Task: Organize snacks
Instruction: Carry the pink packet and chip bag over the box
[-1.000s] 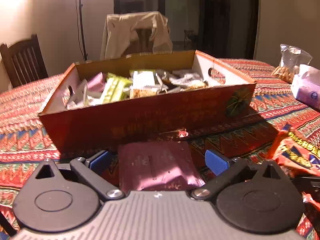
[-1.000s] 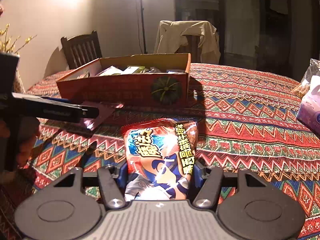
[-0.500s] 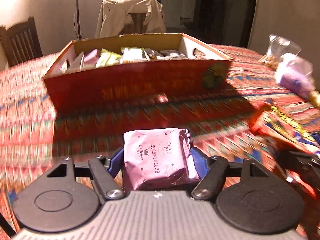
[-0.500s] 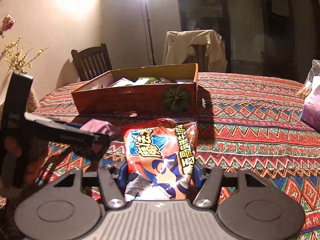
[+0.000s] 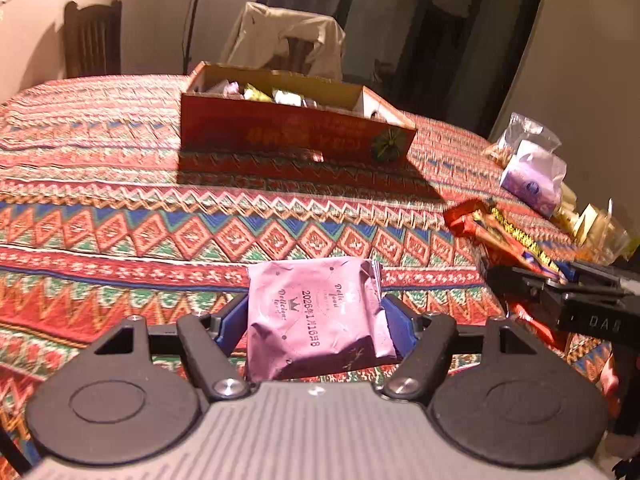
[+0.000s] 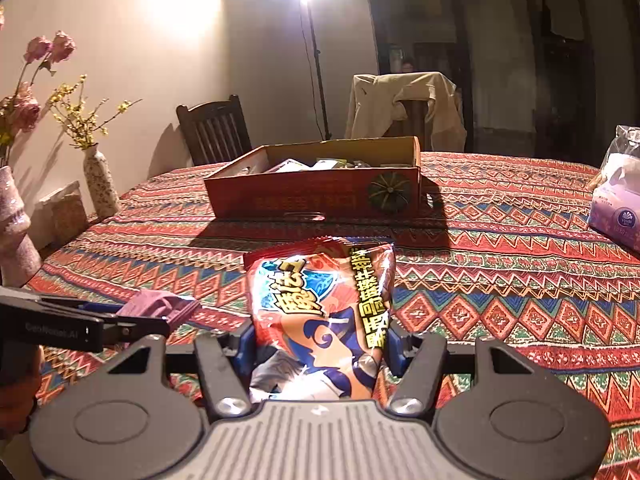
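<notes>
A dim room under one harsh lamp, with a counter (image 6: 500, 248) spread in a woven zigzag cloth of red, blue and green. Nearest, each tool grips one snack from the sides, lifted clear of the cloth, presumably so it can be carried to the box. The left tool (image 5: 316, 316) has its blue pads pressed against a pink packet (image 5: 316, 316), a matte, crinkled foil pouch, squarish, with a printed date. The right tool (image 6: 320, 340) is clamped on a red snack bag (image 6: 320, 312), a glossy, puffy pillow pack with a crimped top edge and yellow lettering. Both stand about half open, as wide as the packs. Beyond, well apart from both, sits the cardboard box (image 6: 316, 196), low, open-topped and red-fronted, already holding assorted wrappers. To the right lie a soft tissue pack (image 6: 616, 212) and what may be clear bags, blurred. Farthest stand slim speckled vases (image 6: 100, 184) and wooden chairs.
</notes>
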The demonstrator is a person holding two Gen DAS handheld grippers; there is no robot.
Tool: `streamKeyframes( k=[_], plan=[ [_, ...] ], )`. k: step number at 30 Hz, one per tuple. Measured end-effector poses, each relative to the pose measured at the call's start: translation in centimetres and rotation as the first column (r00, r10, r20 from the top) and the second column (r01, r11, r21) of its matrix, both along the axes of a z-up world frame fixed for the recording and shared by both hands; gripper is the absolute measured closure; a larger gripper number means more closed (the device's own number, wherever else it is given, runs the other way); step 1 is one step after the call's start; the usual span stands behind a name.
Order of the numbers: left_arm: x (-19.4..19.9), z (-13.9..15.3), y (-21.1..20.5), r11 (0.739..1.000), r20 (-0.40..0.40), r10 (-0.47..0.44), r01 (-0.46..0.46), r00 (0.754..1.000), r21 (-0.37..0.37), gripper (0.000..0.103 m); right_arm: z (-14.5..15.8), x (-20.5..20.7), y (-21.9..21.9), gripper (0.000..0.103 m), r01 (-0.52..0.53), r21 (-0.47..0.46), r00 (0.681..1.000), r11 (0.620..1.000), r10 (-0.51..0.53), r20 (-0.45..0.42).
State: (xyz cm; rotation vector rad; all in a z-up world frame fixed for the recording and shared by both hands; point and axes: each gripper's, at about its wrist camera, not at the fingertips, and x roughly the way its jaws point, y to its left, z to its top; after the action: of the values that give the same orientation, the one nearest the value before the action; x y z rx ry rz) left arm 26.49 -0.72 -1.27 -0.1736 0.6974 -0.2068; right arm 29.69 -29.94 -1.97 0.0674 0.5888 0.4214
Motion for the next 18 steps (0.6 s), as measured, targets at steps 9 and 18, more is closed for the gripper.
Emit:
streamKeyframes(
  k=[9,18],
  plan=[
    [-1.7,1.5,0.4,1.0,0.06,-0.002,0.002,0.998,-0.006,0.031,1.3,-2.3,1.0,0.044,-0.014,-0.001,1.0,1.0,0.014,0.026],
    [3.4,4.7,1.5,0.998,0.137,-0.057,0.061,0.989,-0.025,0.031,2.5,1.4,1.2,0.044,-0.045,0.021,0.998,0.999,0.045,0.038]
  ],
)
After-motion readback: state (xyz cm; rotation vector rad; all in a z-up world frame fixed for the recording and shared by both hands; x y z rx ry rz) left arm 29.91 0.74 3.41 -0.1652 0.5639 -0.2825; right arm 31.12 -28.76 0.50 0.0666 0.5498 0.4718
